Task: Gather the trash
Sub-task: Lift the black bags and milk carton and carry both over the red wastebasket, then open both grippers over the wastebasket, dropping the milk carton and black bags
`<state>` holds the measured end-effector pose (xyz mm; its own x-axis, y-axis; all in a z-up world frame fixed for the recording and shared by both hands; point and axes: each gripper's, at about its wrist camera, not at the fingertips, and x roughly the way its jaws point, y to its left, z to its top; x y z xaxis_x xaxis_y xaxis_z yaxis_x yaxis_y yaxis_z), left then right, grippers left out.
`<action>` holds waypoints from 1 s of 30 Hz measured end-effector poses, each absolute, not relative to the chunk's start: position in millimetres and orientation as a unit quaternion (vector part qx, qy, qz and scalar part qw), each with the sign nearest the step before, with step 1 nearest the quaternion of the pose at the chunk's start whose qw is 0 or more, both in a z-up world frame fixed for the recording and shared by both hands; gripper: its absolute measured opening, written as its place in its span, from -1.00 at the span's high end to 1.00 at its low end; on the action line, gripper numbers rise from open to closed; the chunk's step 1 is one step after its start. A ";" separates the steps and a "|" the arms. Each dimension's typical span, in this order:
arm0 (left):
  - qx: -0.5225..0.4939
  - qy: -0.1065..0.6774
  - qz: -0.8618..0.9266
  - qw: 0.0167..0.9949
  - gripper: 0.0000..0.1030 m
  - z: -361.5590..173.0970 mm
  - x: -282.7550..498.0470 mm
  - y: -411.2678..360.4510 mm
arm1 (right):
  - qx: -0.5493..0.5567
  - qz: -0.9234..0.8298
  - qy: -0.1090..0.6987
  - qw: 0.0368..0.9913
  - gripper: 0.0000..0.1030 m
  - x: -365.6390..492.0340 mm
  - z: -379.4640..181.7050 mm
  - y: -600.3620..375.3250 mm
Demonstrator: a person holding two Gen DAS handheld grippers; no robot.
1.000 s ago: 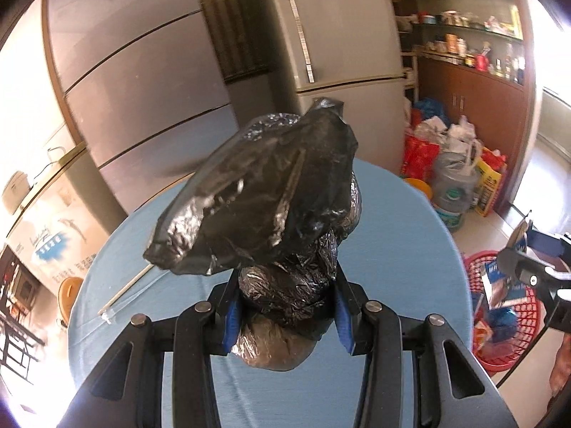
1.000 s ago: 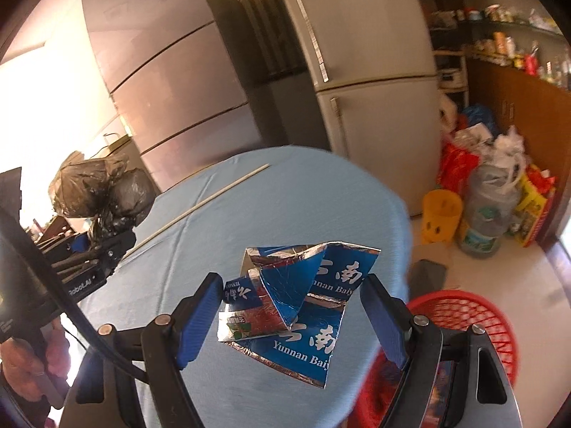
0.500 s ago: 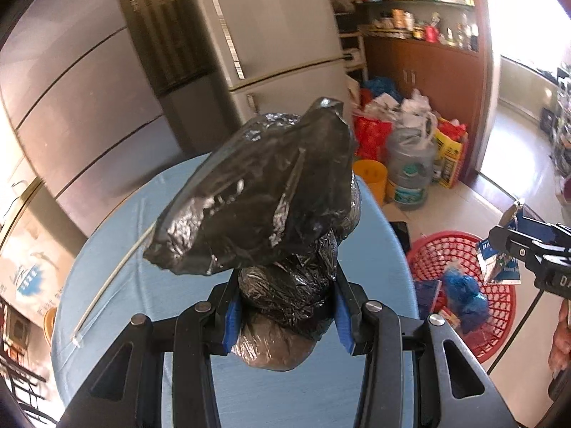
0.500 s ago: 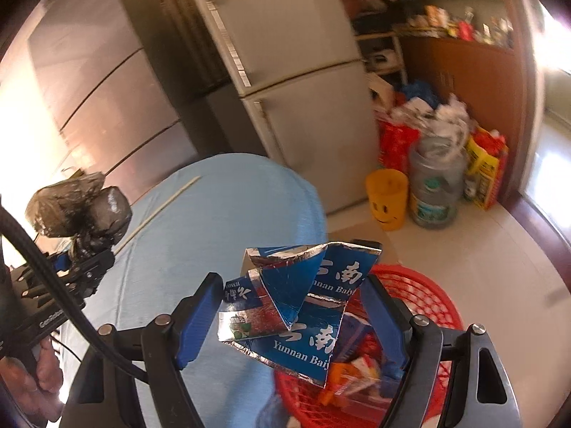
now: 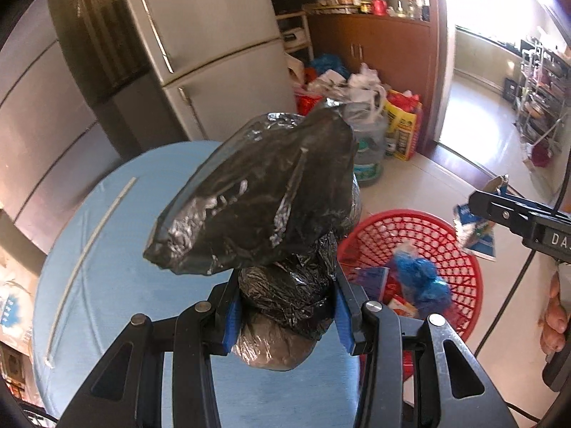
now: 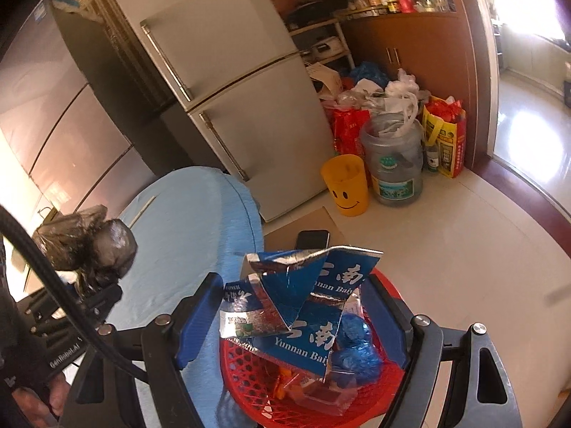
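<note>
My left gripper (image 5: 287, 306) is shut on a crumpled black plastic bag (image 5: 257, 207), held above the right edge of the blue table (image 5: 107, 249). The right wrist view shows that bag (image 6: 89, 242) at the far left. My right gripper (image 6: 292, 317) is shut on a flattened blue foil-lined carton (image 6: 314, 342), which hangs right over the red mesh basket (image 6: 249, 367) on the floor. From the left wrist view the basket (image 5: 446, 242) lies to the right, with the right gripper (image 5: 499, 207) and carton (image 5: 478, 239) above its far rim. Blue crumpled plastic (image 5: 417, 278) and other wrappers lie inside.
A thin white stick (image 5: 92, 239) lies on the table. A grey fridge (image 6: 232, 89) stands behind it. On the floor beyond the basket are a phone (image 6: 312, 239) on cardboard, a yellow smiley bucket (image 6: 346, 185), a water jug (image 6: 392, 164) and piled bags. A hand (image 5: 556, 317) holds the right gripper.
Both grippers have swung right and down, away from over the table and toward the red basket, each keeping its load. The carton now hangs over the basket.
</note>
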<state>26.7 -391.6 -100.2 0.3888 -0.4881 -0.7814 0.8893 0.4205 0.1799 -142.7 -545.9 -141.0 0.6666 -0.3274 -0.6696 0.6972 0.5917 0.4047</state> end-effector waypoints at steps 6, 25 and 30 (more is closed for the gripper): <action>0.302 0.363 -0.458 0.753 0.13 -116.5 25.0 -400.8 | 0.352 -0.296 0.273 0.845 -0.60 -142.7 -148.1 -552.5; 0.263 0.395 -0.545 0.691 0.11 -123.6 21.2 -406.0 | 0.380 -0.304 0.257 0.835 -0.60 -156.6 -156.1 -565.0; 0.243 0.389 -0.565 0.686 -0.36 -117.3 17.5 -403.8 | 0.380 -0.308 0.251 0.835 -0.60 -159.7 -154.2 -565.6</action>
